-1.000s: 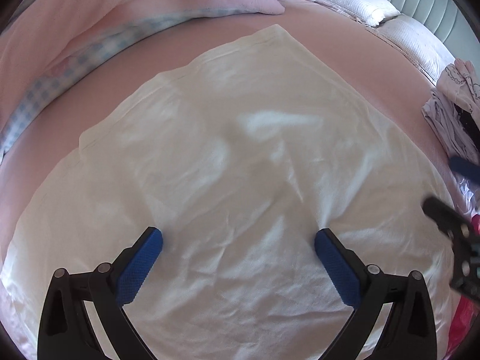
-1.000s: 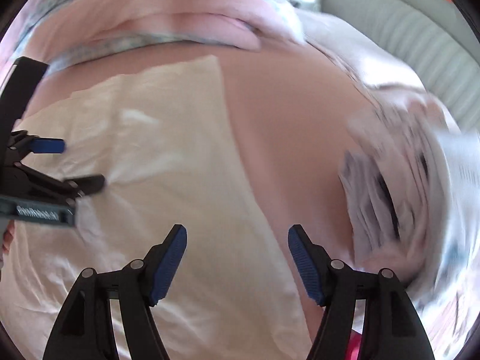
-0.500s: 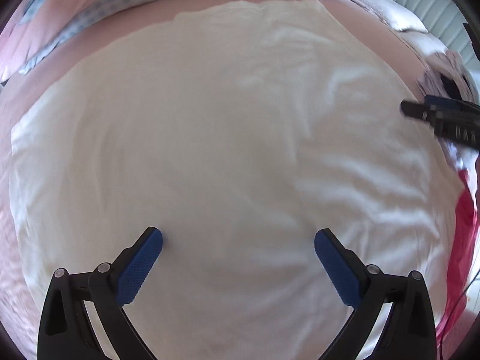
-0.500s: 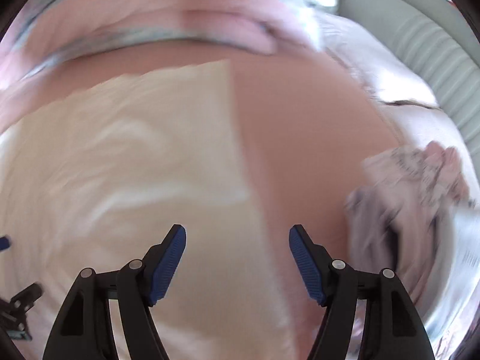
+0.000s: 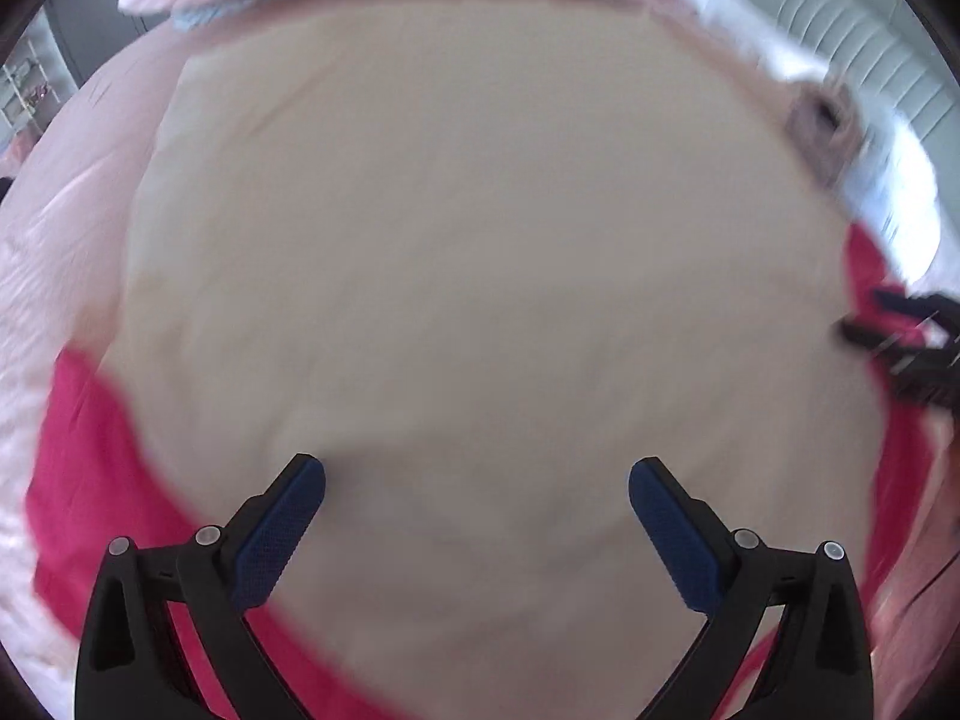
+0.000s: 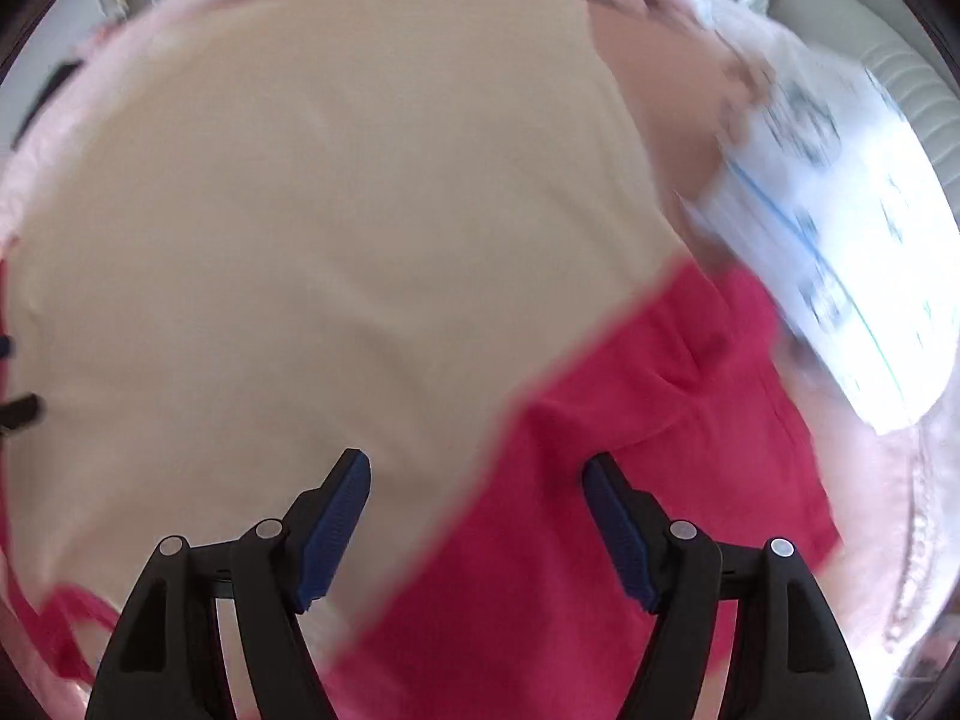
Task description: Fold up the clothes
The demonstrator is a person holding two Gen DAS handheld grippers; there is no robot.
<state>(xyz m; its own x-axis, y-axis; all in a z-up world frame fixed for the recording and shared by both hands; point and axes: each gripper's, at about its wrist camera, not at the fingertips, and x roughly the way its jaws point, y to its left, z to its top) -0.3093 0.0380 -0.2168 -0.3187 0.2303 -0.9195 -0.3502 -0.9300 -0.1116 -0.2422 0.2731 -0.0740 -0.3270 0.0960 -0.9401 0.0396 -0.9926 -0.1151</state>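
Hovering over the cream garment (image 5: 468, 252), the left tool (image 5: 477, 480) stands wide open and grips nothing. The right tool (image 6: 477, 480), also open and empty, straddles that garment's edge where it overlaps a red garment (image 6: 630, 450). The cream garment lies spread flat on the pink bed (image 5: 66, 210); beyond its far-right corner sits a blurred white printed garment (image 6: 840, 240).
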